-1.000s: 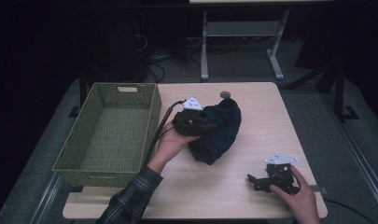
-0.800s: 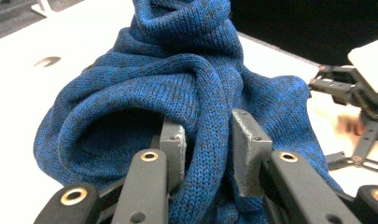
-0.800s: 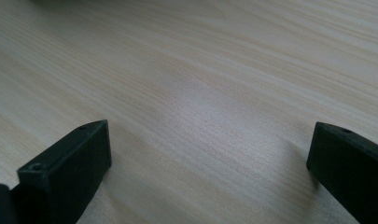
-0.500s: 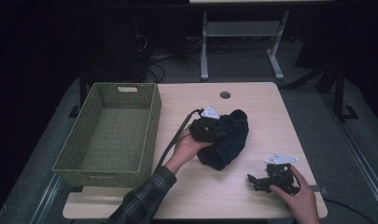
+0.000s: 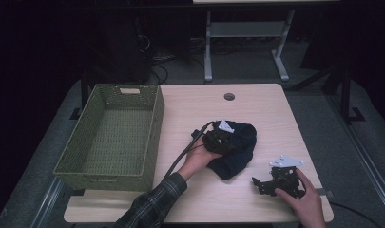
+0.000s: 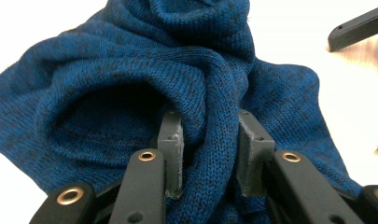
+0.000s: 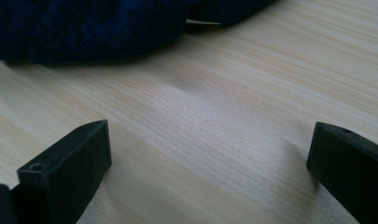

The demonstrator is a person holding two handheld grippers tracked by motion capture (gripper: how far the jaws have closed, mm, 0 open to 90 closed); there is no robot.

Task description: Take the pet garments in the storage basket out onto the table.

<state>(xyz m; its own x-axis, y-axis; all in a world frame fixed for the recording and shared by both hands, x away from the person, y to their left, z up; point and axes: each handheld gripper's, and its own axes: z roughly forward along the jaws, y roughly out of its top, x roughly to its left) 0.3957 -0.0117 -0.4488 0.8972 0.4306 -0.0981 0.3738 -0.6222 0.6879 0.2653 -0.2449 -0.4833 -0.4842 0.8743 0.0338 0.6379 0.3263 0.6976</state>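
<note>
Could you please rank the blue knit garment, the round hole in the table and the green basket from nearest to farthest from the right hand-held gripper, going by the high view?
From the right hand-held gripper:
1. Blue knit garment, just up and left of it at mid-table.
2. Round hole, near the table's far edge.
3. Green basket, across the table on the left side.

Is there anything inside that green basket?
The green basket looks empty: only its woven floor shows. Its near wall hides a strip of the floor behind it. The blue knitted garment lies on the table, pinched by the left claw.
</note>
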